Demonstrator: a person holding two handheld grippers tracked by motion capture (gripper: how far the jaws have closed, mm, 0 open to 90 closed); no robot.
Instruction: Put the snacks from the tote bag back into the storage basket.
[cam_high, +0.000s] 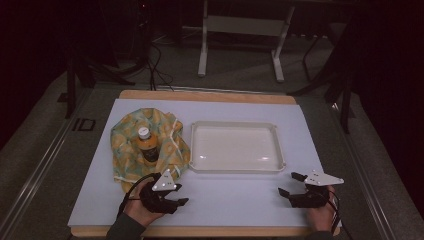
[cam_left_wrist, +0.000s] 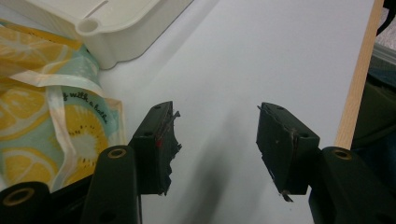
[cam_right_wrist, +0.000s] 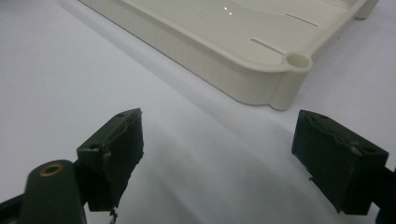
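Lying bottle (cam_high: 148, 145), cap pointing far edge

Beside the left gripper (cam_left_wrist: 215, 140), the yellow-and-teal lemon-print cloth bag (cam_left_wrist: 42, 116) runs off the left gripper view's left edge, its printed script too blurred to read. The small label on the orange drink bottle with a white cap (cam_high: 148, 145), beyond that gripper, is illegible. Ahead of the right gripper (cam_right_wrist: 219, 154), the cream rectangular plastic tray (cam_right_wrist: 243, 79) is cropped at the top edge.

Just left of the left jaw, the lemon-print cloth (cam_left_wrist: 56, 121) carries dark cursive script, apparently "with a", the rest too small and blurred to read.
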